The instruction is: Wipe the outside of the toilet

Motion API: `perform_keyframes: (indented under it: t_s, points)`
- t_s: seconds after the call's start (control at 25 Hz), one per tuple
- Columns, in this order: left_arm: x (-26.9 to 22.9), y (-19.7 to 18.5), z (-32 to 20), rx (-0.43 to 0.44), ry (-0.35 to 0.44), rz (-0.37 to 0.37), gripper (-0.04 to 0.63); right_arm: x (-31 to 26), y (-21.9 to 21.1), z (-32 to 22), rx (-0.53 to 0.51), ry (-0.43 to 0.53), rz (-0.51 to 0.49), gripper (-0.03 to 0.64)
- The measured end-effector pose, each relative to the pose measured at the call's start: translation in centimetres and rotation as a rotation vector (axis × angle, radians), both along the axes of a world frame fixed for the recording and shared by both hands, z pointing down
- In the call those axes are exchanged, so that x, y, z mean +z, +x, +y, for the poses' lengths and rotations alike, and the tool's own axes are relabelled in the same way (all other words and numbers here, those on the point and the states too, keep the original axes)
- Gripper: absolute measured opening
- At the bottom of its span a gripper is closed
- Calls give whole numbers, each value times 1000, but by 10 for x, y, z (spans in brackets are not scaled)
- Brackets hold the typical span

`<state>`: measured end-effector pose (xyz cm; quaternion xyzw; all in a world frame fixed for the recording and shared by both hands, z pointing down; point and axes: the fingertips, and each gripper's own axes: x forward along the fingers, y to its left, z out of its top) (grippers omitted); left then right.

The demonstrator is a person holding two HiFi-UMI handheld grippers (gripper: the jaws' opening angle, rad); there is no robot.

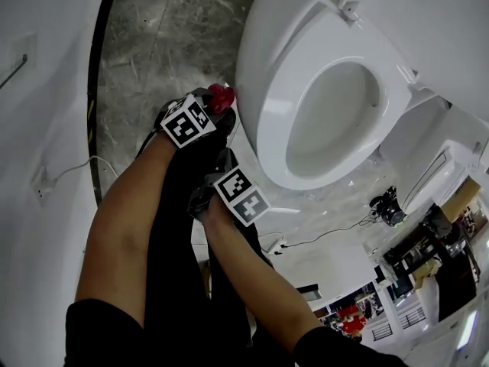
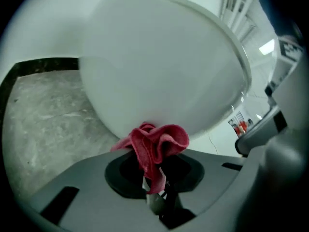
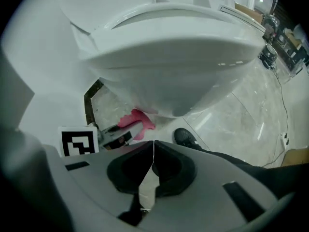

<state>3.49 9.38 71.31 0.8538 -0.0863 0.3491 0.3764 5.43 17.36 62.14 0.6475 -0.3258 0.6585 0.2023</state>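
The left gripper is seen with its matte grey jaws pressed together on a red cloth, which is pinched by a lower fold. The rest of the soft, napped fabric is bunched into a ruffled rosette just beyond the jaw tips. The crumpled top of the cloth is pressed against the outside of the toilet, whose smooth, glossy white bowl bulges directly ahead of and above the jaws. To the left of these jaws a grey, mottled, stone-like floor is shown, bordered by a dark band.

The right gripper is shown with its jaws closed tip to tip, only a thin seam being visible between them, and nothing is held. Ahead of and above its jaws the rounded underside of the bowl and the oval seat rim are seen. Ahead and to the left of the jaws, the left gripper's tip and the cloth are found against the lower curve of the bowl. Just beyond the jaws to the right, a black shoe is planted on glossy, pale veined tiles.
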Motion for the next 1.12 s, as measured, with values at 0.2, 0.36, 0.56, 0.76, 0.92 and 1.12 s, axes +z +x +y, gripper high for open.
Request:
perform_keyframes:
  t_s: [0.2, 0.36, 0.56, 0.76, 0.92, 1.12]
  points:
    - [-15, -51, -133, -207, 68, -23, 86, 3, -21, -61, -66, 74, 9, 34]
    - [-16, -53, -253, -36, 247, -37, 86, 35, -38, -125, -17, 144, 27, 34]
    - [-1, -27, -365, 150, 372, -38, 86, 82, -57, -200, 109, 215, 38, 34]
    - [23, 2, -423, 317, 451, -75, 86, 105, -65, -280, 185, 299, 42, 34]
    - [28, 19, -422, 455, 479, -37, 86, 119, -67, -299, 264, 310, 33, 34]
    - [28, 17, -409, 508, 491, -19, 86, 133, -66, -283, 291, 282, 50, 34]
